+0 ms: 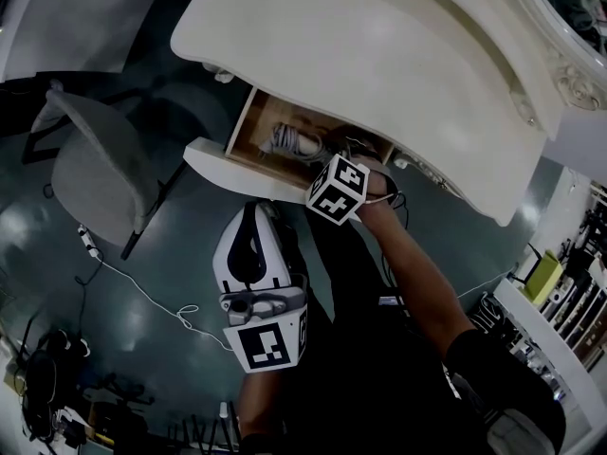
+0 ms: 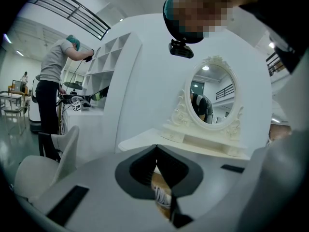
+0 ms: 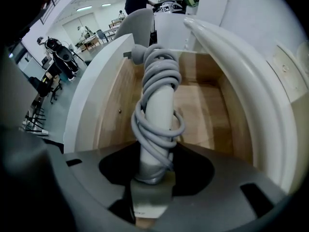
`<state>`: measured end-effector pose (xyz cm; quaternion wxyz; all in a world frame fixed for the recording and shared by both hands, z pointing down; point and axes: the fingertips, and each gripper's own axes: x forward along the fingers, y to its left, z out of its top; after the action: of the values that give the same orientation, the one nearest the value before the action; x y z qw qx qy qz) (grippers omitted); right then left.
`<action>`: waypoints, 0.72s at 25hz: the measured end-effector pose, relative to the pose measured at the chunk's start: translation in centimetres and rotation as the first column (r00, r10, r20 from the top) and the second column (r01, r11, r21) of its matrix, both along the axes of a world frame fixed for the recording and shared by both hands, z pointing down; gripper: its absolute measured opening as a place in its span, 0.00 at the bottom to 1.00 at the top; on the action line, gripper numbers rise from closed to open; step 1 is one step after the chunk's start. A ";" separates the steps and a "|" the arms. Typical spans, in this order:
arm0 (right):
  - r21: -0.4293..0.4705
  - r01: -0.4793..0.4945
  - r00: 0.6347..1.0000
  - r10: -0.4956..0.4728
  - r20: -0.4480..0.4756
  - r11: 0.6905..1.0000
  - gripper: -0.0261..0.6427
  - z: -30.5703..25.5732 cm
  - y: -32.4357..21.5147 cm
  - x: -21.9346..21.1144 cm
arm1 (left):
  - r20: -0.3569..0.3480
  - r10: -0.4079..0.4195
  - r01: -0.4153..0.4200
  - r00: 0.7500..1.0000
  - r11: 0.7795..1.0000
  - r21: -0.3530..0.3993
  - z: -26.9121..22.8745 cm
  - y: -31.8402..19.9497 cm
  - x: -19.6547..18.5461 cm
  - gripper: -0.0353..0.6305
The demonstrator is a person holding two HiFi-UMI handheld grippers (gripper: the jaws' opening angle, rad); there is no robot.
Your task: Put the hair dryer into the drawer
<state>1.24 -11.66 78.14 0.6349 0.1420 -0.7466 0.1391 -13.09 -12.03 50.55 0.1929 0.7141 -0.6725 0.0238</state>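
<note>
The hair dryer (image 3: 159, 111) has a smooth white plastic handle, wound with a matt grey rubbery cord (image 3: 161, 67). The drawer (image 3: 205, 100) is lined with pale, matt wood that shows its grain. Its front and the worktop (image 1: 379, 55) are smooth cream paint with a soft sheen. The floor (image 1: 142, 354) is dark and glossy.

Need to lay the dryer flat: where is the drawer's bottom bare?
Bare wood lies right of the hair dryer, between its coiled cord and the drawer wall under the tabletop edge. Left of it, only a narrow strip along the side wall. The right gripper crowds the near end.
</note>
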 end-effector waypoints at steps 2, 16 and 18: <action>-0.004 0.010 1.000 -0.010 -0.020 1.000 0.33 0.3 0.0 0.0 | -0.004 -0.001 0.001 1.000 1.000 0.003 -0.1 0.0 -0.1 0.09; -0.037 0.073 0.982 -0.078 -0.170 0.997 0.33 2.6 -0.4 -0.4 | -0.019 -0.027 0.027 0.999 1.000 -0.002 0.6 0.3 -1.3 0.09; -0.043 0.068 0.982 -0.075 -0.175 0.997 0.33 2.7 -0.4 -0.5 | -0.019 -0.028 0.028 0.999 1.000 -0.004 0.7 0.5 -1.4 0.09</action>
<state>0.77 -12.04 80.85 0.7056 0.1150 -0.6894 0.1169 -14.47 -11.53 51.22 0.2011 0.7044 -0.6806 0.0153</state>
